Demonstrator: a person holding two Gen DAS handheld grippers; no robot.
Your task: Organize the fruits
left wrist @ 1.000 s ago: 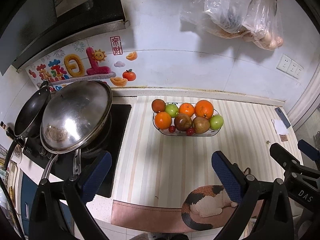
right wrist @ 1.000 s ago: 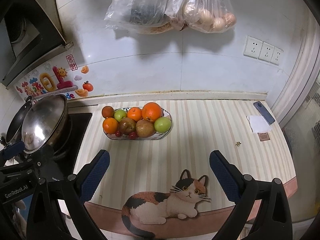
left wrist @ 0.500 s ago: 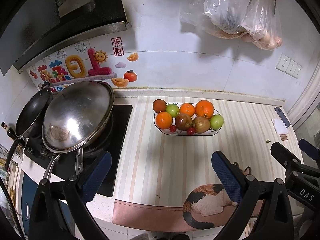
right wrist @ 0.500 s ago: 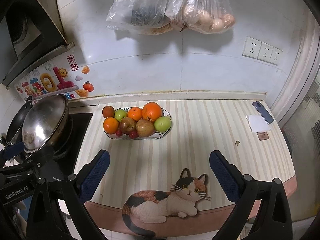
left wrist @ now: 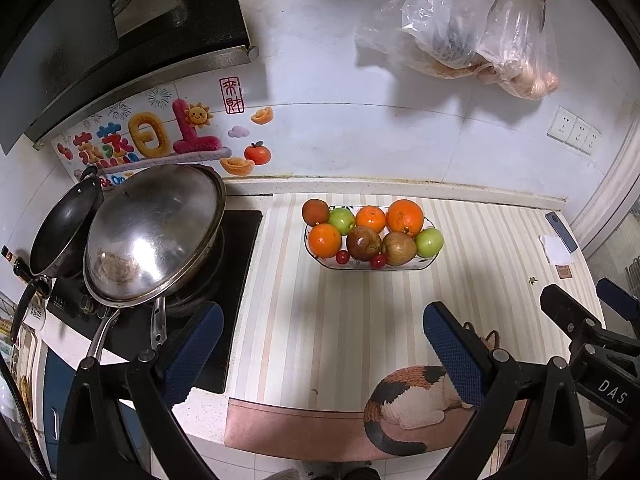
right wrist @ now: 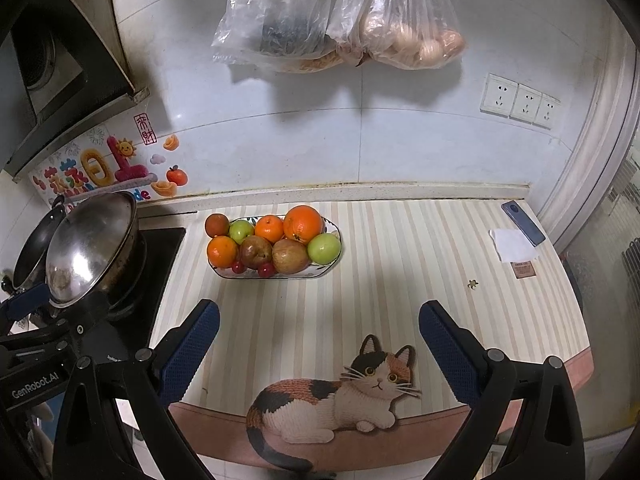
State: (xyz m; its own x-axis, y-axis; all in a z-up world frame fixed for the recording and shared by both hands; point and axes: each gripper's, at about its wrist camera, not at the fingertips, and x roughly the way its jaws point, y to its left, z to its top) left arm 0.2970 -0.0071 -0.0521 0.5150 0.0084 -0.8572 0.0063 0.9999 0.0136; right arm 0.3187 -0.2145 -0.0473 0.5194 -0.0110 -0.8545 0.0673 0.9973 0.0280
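A white oval fruit bowl stands on the striped counter mat near the back wall. It holds oranges, green apples, brownish-red apples and small red cherry tomatoes. My left gripper is open and empty, above the counter's front part, well short of the bowl. My right gripper is open and empty too, above the cat picture, also short of the bowl.
A lidded steel wok and a black pan sit on the stove at the left. A phone and white paper lie at the right. Plastic bags hang on the wall above the bowl.
Both views have shifted very slightly; the grippers stay open and the fruit has not moved.
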